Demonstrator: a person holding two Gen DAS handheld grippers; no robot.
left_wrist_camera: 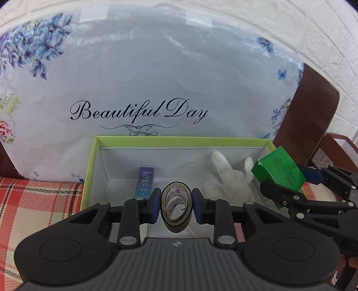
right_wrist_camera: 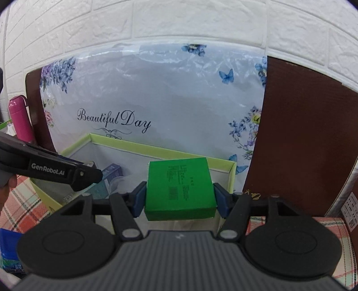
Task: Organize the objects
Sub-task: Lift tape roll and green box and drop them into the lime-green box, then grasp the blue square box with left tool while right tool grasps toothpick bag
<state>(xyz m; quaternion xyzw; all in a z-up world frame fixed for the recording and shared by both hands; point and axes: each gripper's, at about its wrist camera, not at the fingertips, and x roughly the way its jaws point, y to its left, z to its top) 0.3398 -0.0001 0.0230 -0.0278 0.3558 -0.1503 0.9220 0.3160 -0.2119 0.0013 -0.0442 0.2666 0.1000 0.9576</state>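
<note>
The left gripper (left_wrist_camera: 176,209) is clenching a roll of tape (left_wrist_camera: 176,208) between its blue pads, holding it on edge over the near wall of a green-rimmed box (left_wrist_camera: 179,141). Just to its right, the right gripper (right_wrist_camera: 180,193) is grasping a green carton (right_wrist_camera: 179,190) above the same box. Inside the box are lying a white glove (left_wrist_camera: 230,176) and a blue packet (left_wrist_camera: 145,182). Behind it a floral "Beautiful Day" panel (left_wrist_camera: 138,78) is standing against a white brick wall (right_wrist_camera: 179,20).
</note>
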